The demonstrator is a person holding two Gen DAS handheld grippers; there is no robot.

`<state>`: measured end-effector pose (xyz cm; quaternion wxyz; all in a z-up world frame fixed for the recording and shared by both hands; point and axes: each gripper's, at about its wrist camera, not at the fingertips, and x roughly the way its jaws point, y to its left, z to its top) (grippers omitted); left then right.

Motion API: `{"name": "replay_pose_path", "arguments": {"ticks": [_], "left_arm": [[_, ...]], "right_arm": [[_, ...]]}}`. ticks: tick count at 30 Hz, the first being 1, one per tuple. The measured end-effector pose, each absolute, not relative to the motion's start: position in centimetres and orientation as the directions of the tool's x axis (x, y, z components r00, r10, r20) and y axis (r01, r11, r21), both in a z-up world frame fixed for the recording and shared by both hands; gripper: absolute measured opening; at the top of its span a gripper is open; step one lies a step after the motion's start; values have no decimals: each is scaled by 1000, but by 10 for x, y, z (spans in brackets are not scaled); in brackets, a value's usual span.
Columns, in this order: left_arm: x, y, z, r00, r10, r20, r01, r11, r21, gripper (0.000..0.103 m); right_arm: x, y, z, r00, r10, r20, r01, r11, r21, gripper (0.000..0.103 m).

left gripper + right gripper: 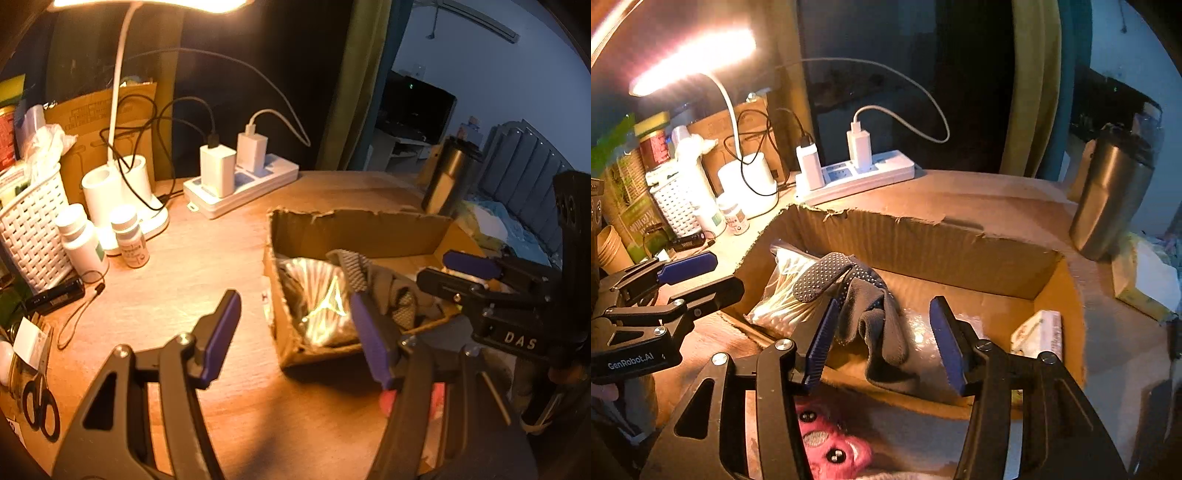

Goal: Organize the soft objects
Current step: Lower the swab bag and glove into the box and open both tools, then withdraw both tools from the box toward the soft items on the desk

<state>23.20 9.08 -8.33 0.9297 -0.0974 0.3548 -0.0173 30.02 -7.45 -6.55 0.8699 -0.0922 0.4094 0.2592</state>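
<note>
Open gripper over a cardboard box of soft things

The right gripper point(886, 343) hangs with jaws spread over the cardboard box point(960, 240), a grey dotted glove point(871, 314) between them. A bag of cotton swabs point(783, 291) lies beside the glove; a pink plush toy point(827, 446) sits below the box.

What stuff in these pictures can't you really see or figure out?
- Pink plush toy, right wrist view: mostly hidden behind the right gripper and cut off by the bottom edge.
- Small bottle label, left wrist view: too small and glare-washed to read.
- Bottom of the cardboard box: covered by the grey dotted gloves and the cotton swab bag.
- Scissors, left wrist view: blades run under clutter.
</note>
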Motion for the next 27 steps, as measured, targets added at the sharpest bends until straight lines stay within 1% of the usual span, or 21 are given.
{"name": "replay_pose_path", "arguments": {"ticks": [3, 4, 5, 6, 27], "left_arm": [[227, 86, -79, 754, -106, -649, -28, 981, -193, 64], [225, 84, -77, 756, -108, -646, -24, 981, -192, 66], [224, 82, -76, 757, -109, -644, -21, 981, -191, 71], [222, 80, -75, 760, -112, -640, -18, 981, -193, 72], [193, 39, -61, 765, -126, -632, 29, 987, -161, 73]], "right_arm": [[294, -81, -59, 543, 376, -751, -521, 852, 49, 55], [292, -82, -58, 546, 375, -749, -520, 853, 48, 55], [289, -84, -56, 549, 376, -746, -518, 854, 48, 55], [287, -86, -55, 553, 377, -743, -517, 854, 49, 55], [242, -135, -36, 600, 382, -703, -481, 875, 65, 55]]}}
